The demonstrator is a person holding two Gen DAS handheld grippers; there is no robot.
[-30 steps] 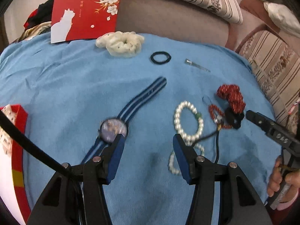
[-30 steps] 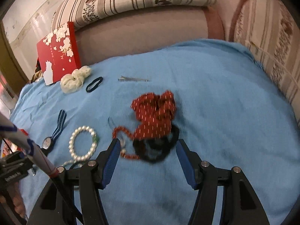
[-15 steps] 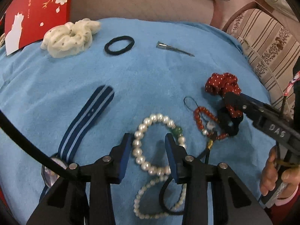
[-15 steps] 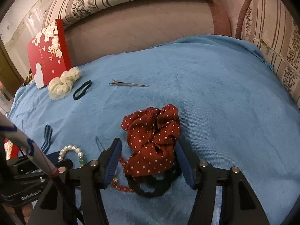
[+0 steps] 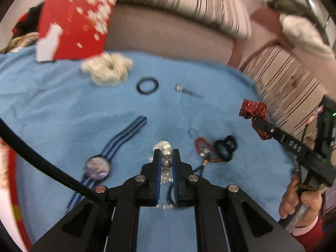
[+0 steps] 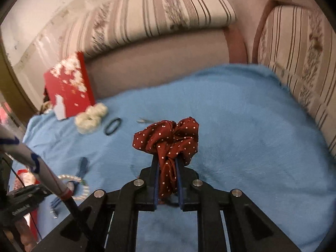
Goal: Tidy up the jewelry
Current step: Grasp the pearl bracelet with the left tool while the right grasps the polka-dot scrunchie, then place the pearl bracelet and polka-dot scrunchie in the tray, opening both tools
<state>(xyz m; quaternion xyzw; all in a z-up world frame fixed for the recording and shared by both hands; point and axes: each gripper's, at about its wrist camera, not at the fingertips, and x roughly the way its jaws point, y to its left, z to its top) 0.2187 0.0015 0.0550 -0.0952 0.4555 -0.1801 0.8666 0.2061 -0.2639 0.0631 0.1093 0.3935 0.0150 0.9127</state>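
Observation:
My left gripper [image 5: 166, 154] has a white pearl bracelet [image 5: 166, 146] pinched between its blue pads, jaws closing on the beads, and holds it a little above the blue cloth [image 5: 63, 109]. My right gripper [image 6: 167, 161] has its jaws closing on a dark red dotted scrunchie [image 6: 170, 138], which bunches up above the fingertips, clear of the cloth. The left wrist view shows that scrunchie [image 5: 253, 109] at the right, hanging from the right gripper. Left lying on the cloth are a red bead bracelet [image 5: 201, 147] and a black scrunchie [image 5: 226, 147].
A watch [image 5: 97, 167] on a striped strap lies left of my left gripper. Further back lie a cream scrunchie [image 5: 108, 69], a black hair tie [image 5: 147, 85] and a metal clip [image 5: 189, 91]. A red flowered box [image 5: 73, 25] leans on the sofa. A hand [image 5: 302, 201] holds the right gripper.
Both grippers have shut and risen. The left one took up the pearl bracelet. The right one lifted the red scrunchie off the black scrunchie, which stayed on the cloth.

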